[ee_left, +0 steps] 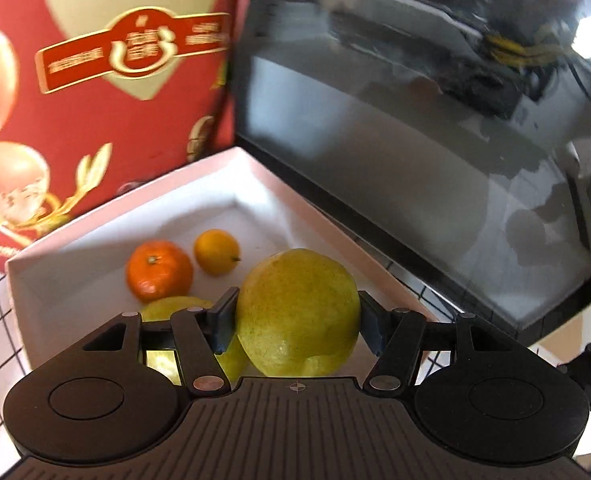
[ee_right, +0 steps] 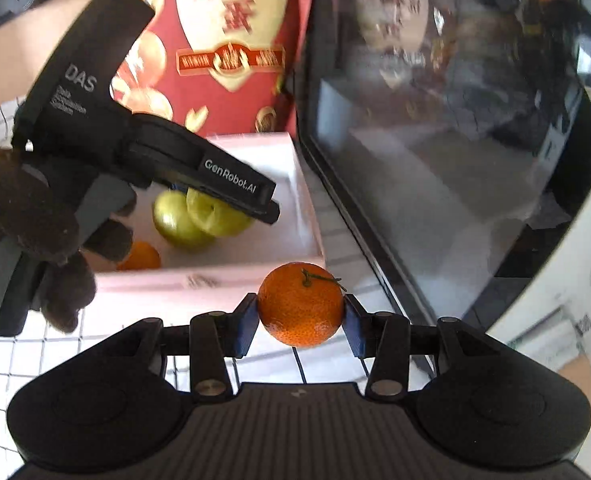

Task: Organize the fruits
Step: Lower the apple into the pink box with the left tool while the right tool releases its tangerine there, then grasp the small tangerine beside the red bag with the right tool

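Note:
My left gripper (ee_left: 297, 316) is shut on a yellow-green pear (ee_left: 297, 308) and holds it over the white box (ee_left: 255, 176). In the box lie an orange tangerine (ee_left: 158, 272), a small yellow citrus (ee_left: 216, 251) and another green pear (ee_left: 167, 310), partly hidden by the gripper. My right gripper (ee_right: 300, 316) is shut on an orange tangerine (ee_right: 300, 305) with a stem, just in front of the white box (ee_right: 215, 280). In the right wrist view the left gripper's body (ee_right: 167, 160) hangs over the box, with two green pears (ee_right: 199, 216) and a tangerine (ee_right: 139, 256) below it.
A red gift box (ee_left: 95, 80) with gold print stands behind the white box. A black glossy appliance door (ee_left: 435, 140) runs along the right side; it also shows in the right wrist view (ee_right: 435, 140). The tabletop has a white cloth with a black grid (ee_right: 95, 352).

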Action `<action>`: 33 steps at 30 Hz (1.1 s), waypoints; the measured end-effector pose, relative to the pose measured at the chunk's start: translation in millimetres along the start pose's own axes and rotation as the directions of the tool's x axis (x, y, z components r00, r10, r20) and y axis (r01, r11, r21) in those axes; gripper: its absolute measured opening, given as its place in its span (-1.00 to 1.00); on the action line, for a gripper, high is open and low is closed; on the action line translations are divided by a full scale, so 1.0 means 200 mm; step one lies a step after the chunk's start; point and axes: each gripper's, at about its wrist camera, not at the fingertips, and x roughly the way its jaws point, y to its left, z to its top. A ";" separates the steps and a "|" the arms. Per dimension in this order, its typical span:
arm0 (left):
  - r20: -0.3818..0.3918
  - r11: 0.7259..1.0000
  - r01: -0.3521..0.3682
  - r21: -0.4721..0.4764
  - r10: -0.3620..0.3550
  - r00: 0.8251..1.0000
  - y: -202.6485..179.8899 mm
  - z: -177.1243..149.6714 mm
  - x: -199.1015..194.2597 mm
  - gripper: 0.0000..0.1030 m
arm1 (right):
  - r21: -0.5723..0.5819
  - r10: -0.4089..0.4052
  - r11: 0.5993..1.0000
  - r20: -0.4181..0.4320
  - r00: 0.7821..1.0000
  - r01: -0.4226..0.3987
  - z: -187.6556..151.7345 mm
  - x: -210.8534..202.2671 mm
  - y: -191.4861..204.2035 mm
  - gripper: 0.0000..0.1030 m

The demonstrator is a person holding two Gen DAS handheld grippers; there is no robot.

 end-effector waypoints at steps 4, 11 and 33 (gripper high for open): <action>-0.011 0.999 0.034 0.032 -0.034 0.999 -0.02 -0.02 0.01 0.20 | 0.014 -0.006 1.000 -0.014 1.000 0.006 -0.02 0.03 -0.01 -0.14; 0.117 0.992 0.084 -0.093 -0.073 0.990 0.10 -0.08 -0.24 0.15 | 0.014 0.000 1.000 -0.020 1.000 0.000 -0.01 0.02 -0.03 -0.14; -0.105 0.583 -0.368 -0.725 0.434 0.895 0.86 -1.35 -1.26 0.08 | -0.397 0.223 0.899 0.048 0.974 -0.186 0.66 0.35 0.71 0.00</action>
